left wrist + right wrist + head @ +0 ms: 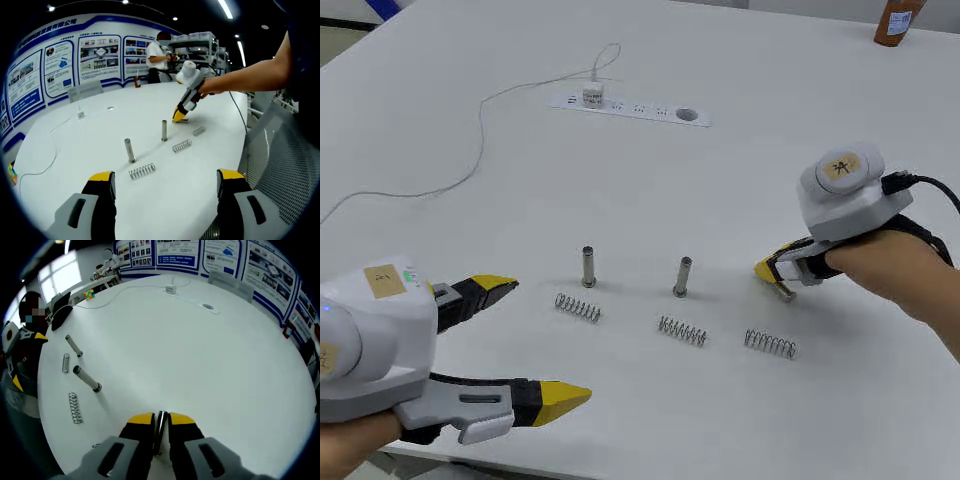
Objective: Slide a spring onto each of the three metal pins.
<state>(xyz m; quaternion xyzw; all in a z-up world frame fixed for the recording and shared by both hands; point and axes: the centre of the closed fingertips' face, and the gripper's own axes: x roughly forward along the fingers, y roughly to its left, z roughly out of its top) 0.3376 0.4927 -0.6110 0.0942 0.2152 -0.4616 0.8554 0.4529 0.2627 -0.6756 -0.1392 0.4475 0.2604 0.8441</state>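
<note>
1. the left pin [588, 266] and the middle pin [682, 277] stand upright on the table [740, 190], long axis straight up, well apart from each other.
2. the third pin [159, 437] is pinched between the jaws of the right gripper [772, 270] - jaws closed tight on it, the pin running along the jaws. in the head view its end pokes out down toward the table; can't tell if it touches.
3. three springs lie flat in a row in front of the pins: the left spring [578, 307], middle spring [682, 331] and right spring [770, 344], each with its long axis running roughly across the head view, slightly slanted.
4. the table is plain white, with a power strip [625, 105] and a thin cable [480, 130] at the far side and a brown bottle [898, 20] in the far corner. the left gripper view shows blue wall posters [60, 60] and a person [159, 55] standing at the back.
5. the left gripper [535, 340] hovers with its jaws wide apart, holding nothing - the left spring is nearest to it, just ahead of the tips. the right spring lies near the right gripper, on the side closer to the person.
</note>
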